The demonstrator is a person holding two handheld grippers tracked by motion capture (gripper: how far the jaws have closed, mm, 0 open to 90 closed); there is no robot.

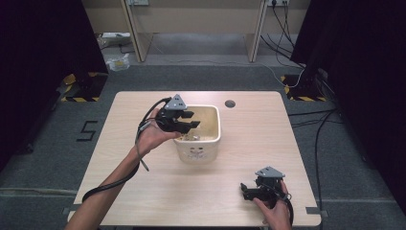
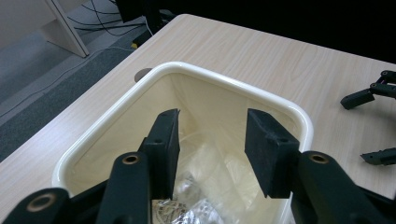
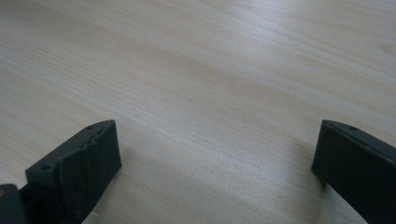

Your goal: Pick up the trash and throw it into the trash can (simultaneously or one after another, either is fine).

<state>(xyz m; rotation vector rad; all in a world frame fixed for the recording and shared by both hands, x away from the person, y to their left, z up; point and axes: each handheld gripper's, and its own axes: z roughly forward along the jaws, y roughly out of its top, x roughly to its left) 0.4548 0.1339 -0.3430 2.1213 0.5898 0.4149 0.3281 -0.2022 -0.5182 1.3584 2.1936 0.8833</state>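
A cream plastic bin (image 1: pixel 217 125) stands near the middle of the wooden table (image 1: pixel 258 143). Crumpled clear and silvery wrappers (image 2: pixel 196 205) lie at its bottom. My left gripper (image 1: pixel 194 120) hovers over the bin's left rim, pointing right. In the left gripper view its jaws (image 2: pixel 212 126) stand apart above the bin's rim (image 2: pixel 233 86) with nothing between them. My right gripper (image 1: pixel 245 190) rests low at the table's front right, pointing left. In the right gripper view it (image 3: pixel 217 140) is wide open over bare wood. That right gripper (image 2: pixel 359 130) also appears at the right edge of the left gripper view.
A round cable hole (image 1: pixel 230 103) sits in the tabletop behind the bin. Dark curtains flank the table on both sides. Cables (image 1: pixel 316 124) run over the grey floor to the right, and desk legs stand at the back.
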